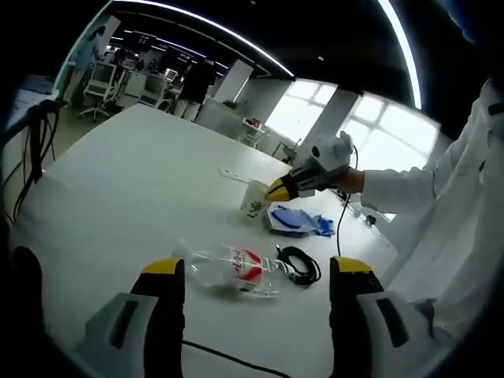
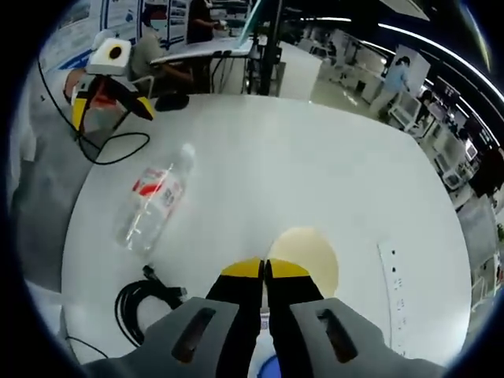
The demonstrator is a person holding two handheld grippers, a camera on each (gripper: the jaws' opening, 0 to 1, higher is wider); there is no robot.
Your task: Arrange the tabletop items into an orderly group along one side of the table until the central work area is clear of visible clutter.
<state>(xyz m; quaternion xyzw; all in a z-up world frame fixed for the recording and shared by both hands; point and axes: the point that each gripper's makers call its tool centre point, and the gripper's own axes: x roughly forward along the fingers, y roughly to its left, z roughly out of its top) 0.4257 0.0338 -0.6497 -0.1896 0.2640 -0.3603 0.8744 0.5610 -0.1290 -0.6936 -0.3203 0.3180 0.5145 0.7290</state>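
Right gripper (image 2: pixel 264 269) pinches the near rim of the paper cup (image 1: pixel 254 198), jaws narrow, beside the blue cloth (image 1: pixel 297 220). Left gripper (image 1: pixel 256 268) hangs wide over the toppled bottle (image 1: pixel 232 269) and black cable (image 1: pixel 302 264). A thin-rim pinch could crush or tip the cup.

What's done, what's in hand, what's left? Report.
Done: nothing looks grouped yet. In hand: right tongs are shut on the paper cup rim. Left: the plastic bottle, black cable and blue item lie mid-table; left tongs hang open, empty.
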